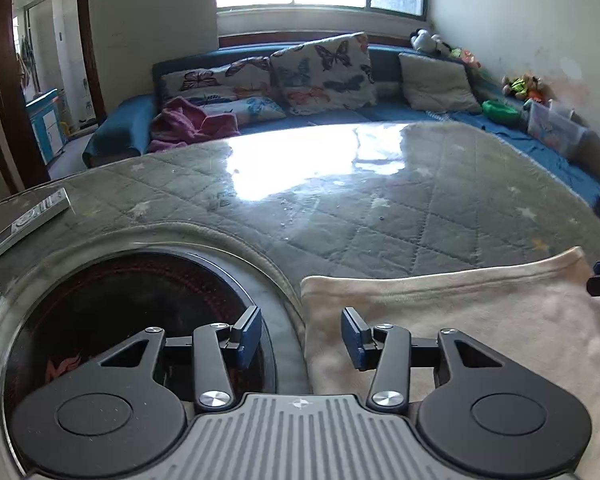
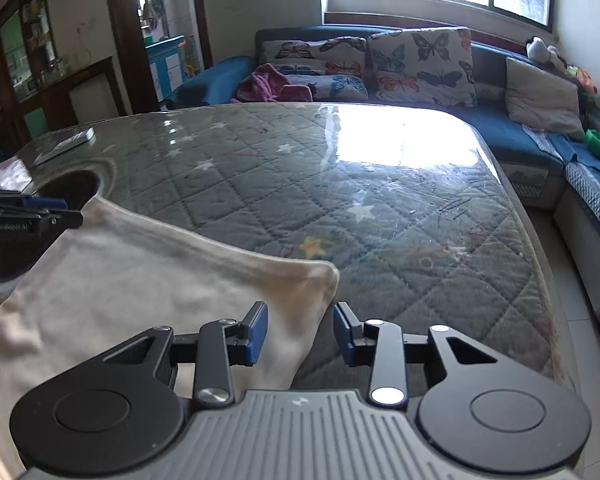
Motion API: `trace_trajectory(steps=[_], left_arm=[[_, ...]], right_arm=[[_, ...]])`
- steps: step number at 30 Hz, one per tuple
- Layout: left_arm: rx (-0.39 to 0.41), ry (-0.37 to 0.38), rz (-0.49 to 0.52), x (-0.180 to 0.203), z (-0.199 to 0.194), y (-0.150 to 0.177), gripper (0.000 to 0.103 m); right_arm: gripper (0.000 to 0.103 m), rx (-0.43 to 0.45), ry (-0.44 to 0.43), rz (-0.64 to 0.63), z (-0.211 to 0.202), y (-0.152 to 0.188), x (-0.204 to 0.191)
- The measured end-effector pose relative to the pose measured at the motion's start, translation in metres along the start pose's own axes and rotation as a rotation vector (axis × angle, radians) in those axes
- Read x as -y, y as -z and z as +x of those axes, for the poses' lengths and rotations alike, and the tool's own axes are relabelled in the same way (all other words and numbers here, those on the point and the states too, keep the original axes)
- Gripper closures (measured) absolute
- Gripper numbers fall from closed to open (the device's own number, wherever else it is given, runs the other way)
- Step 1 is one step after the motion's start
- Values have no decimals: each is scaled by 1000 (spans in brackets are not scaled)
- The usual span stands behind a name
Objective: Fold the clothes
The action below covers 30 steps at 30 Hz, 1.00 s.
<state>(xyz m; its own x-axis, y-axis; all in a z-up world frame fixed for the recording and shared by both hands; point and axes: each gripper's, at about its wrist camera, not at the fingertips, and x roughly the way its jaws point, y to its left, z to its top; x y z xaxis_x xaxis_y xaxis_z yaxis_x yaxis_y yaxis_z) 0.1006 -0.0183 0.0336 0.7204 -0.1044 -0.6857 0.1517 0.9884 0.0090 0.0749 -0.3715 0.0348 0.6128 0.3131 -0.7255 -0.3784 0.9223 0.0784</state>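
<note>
A cream cloth (image 1: 460, 320) lies flat on the glass-topped table (image 1: 340, 208), near its front edge. My left gripper (image 1: 302, 338) is open and empty, its jaws straddling the cloth's left edge. In the right wrist view the cloth (image 2: 140, 288) spreads to the left, with its far right corner (image 2: 320, 276) slightly raised. My right gripper (image 2: 300, 334) is open and empty, its jaws either side of the cloth's right edge. The left gripper's fingers (image 2: 40, 210) show at the left border of the right wrist view, over the cloth's far left corner.
A round black inset burner (image 1: 132, 320) sits in the table left of the cloth. A remote control (image 1: 28, 224) lies at the table's far left. A blue sofa (image 1: 340, 112) with butterfly cushions and a pink garment (image 1: 192, 124) wraps behind the table.
</note>
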Motion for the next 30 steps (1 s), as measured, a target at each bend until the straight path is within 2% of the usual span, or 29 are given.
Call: trace_trajectory(steps=[1, 2, 3, 6, 10, 13, 17, 20, 24, 28, 30], left_arm=[[3, 1, 5, 0, 3, -1, 64], [8, 2, 11, 0, 5, -3, 73], [14, 4, 17, 0, 7, -4, 88], [30, 7, 35, 1, 12, -9, 96], [60, -25, 67, 2, 22, -18, 98], [55, -39, 59, -1, 29, -21, 97], [48, -52, 40, -5, 35, -24, 89], [61, -48, 42, -2, 21, -21, 89], [70, 46, 62, 17, -11, -2, 89], [51, 160, 88, 44, -40, 28, 88], [41, 199, 93, 56, -51, 43, 88]], right_arm=[[73, -4, -2, 5, 4, -2, 2], [75, -13, -10, 10, 8, -4, 4], [79, -19, -16, 12, 12, -6, 5], [93, -16, -10, -6, 19, -12, 5], [97, 8, 24, -54, 29, -25, 0], [96, 14, 38, -77, 43, -34, -3], [90, 16, 55, -114, 51, -39, -7], [88, 28, 54, -134, 39, -38, -12], [87, 45, 5, -182, 11, -26, -28], [87, 42, -92, -241, -21, 0, -57], [87, 27, -139, -292, -35, 24, -78]])
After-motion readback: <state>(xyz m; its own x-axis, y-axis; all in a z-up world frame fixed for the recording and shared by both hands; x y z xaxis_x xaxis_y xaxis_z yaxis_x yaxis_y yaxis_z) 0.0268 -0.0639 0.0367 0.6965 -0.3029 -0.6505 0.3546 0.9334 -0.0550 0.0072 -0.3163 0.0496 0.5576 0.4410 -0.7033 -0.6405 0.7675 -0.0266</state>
